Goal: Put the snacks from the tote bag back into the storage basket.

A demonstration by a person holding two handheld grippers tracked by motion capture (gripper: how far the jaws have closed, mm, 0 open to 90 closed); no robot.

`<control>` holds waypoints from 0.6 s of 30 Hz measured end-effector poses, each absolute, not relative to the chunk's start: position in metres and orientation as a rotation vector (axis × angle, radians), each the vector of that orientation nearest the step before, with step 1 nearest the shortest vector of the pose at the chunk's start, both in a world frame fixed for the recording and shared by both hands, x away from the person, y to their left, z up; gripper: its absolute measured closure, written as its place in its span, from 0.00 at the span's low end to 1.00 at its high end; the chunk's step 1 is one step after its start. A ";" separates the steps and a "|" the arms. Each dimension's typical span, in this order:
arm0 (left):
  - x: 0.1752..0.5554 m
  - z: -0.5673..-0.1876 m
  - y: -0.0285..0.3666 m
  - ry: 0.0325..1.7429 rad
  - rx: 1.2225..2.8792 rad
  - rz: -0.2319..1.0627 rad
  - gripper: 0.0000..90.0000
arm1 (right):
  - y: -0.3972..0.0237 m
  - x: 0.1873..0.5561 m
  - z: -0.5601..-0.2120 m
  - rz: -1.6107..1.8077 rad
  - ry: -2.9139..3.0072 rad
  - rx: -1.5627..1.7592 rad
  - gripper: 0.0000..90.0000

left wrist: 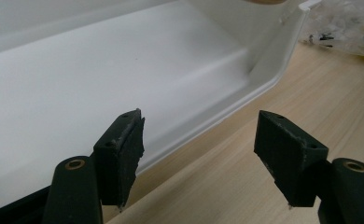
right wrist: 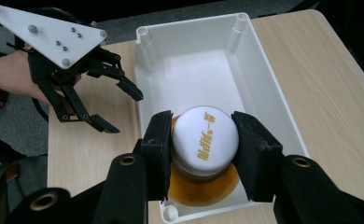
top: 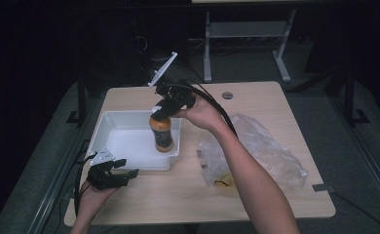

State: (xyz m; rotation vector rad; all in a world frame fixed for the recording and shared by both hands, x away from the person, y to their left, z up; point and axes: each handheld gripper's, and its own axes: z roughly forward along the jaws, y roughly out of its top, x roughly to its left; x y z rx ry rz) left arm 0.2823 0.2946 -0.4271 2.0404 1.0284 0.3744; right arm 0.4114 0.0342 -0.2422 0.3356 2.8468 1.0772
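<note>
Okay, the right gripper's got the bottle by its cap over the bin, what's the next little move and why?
Probably lower it a little, then open. The right gripper is shut on the bottle at its white cap, inside the bin; whether its base touches the floor isn't clear. The left gripper waits open outside.

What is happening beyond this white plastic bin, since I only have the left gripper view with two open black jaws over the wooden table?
Observer: The right gripper is shut on the white cap of an orange plastic bottle, held upright in the white plastic bin.
Operator: Where in the bin is it?
Observer: At the near right corner, seen from the high view.
Operator: And that crinkled stuff at my top right?
Observer: It is a clear plastic bag lying on the wooden table, right of the bin, with something yellow inside.
Operator: Is my left gripper touching anything?
Observer: No, the left gripper is open beside the bin's near left corner.
</note>
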 end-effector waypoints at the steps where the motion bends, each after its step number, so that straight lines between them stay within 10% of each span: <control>1: 0.282 -0.427 0.295 1.030 2.040 0.373 0.36 | 0.034 0.412 -0.243 1.079 2.844 0.336 0.65; 18: 0.282 -0.428 0.294 1.042 2.032 0.362 0.36 | 0.040 0.417 -0.263 1.074 2.861 0.344 0.65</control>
